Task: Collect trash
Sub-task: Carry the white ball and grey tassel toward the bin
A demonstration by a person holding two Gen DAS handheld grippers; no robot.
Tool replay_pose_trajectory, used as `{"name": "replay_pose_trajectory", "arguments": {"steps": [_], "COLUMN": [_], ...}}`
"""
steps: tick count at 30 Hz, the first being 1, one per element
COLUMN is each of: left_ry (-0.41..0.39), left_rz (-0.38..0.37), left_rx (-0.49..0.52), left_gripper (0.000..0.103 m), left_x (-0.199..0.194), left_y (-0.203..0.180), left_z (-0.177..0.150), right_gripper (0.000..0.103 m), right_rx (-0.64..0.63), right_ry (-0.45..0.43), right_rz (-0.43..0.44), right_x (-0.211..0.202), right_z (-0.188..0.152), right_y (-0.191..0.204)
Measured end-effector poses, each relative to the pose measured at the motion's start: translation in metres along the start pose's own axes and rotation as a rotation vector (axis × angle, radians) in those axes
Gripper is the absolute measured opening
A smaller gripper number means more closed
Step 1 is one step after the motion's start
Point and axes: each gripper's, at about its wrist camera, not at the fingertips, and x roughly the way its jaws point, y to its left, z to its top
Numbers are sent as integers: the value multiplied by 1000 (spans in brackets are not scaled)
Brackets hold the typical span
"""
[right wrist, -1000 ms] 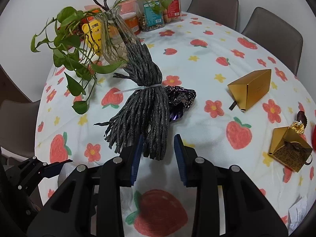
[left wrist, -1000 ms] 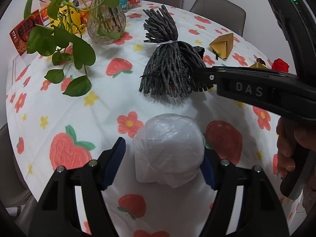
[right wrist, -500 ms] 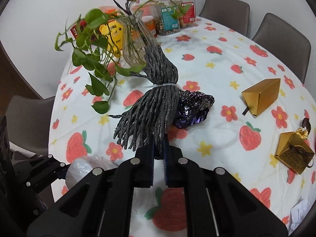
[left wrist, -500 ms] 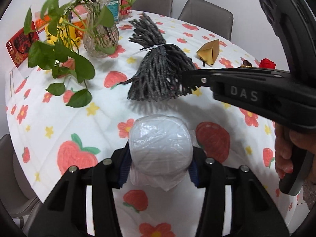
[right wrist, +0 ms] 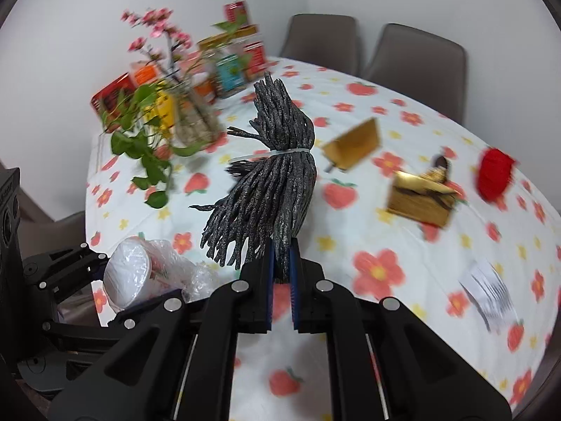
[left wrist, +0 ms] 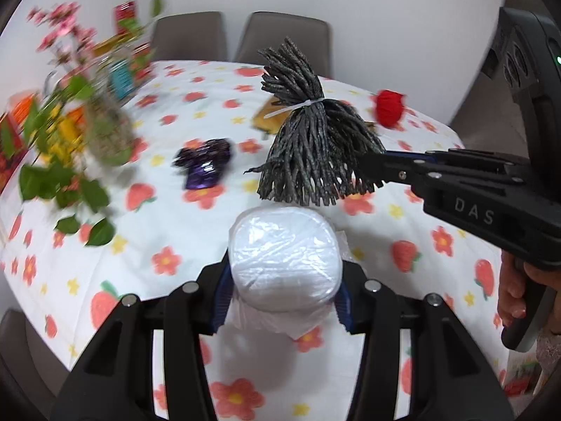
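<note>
The right tool [right wrist: 281,263] has closed on the lower strands of the grey tied tassel bundle [right wrist: 270,189] and lifted it: a second ago its jaws stood apart around the bundle as it lay on the bench [left wrist: 115,294]; now the blue pads pinch a few cords and the bundle hangs clear of the flowered cloth, straight ahead of the tool. In the left wrist view the same bundle [left wrist: 312,154] floats ahead and slightly right of the left tool [left wrist: 280,294], held at its fringe by the right tool [left wrist: 377,163] reaching in from the right. The left tool has also shut on the white plastic-wrapped cup [left wrist: 284,263], which sat loose between its open jaws a second ago; the cup is now clamped between the pads and appears raised off the bench. Lifting the bundle has uncovered a purple wrapper [left wrist: 205,166], lying on the cloth ahead and to the left of the left tool. Both pieces of trash look secured, so carrying them to a bin seems the next step, with the wrapper probably still to collect. The pinch on a few cords may slip.
</note>
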Motion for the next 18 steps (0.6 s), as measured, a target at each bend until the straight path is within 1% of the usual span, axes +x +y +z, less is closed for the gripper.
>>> {"name": "replay_pose_trajectory", "arguments": {"steps": [3,8,13,15,18], "left_ry": [5,22,30,31,31], "left_rz": [-64,-178,-296,-337,-395], "left_rx": [89,237,388,440,518], "left_gripper": [48,48,48,48,48], "left_x": [2,2,-2,-4,-11], "left_y": [-36,-112,-205,-241,-308], "left_z": [3,1,-9,-17,-36], "right_gripper": [7,7,7,7,7], "right_rx": [92,239,387,444,508], "right_ry": [-28,-71,-110,-125,-134], "right_rz": [-80,-210,-349,-398,-454], "right_x": [-32,-93,-166,-197,-238], "right_z": [-25,-75,-143,-174,-220], "right_y": [-31,-82,-136,-157,-183]}}
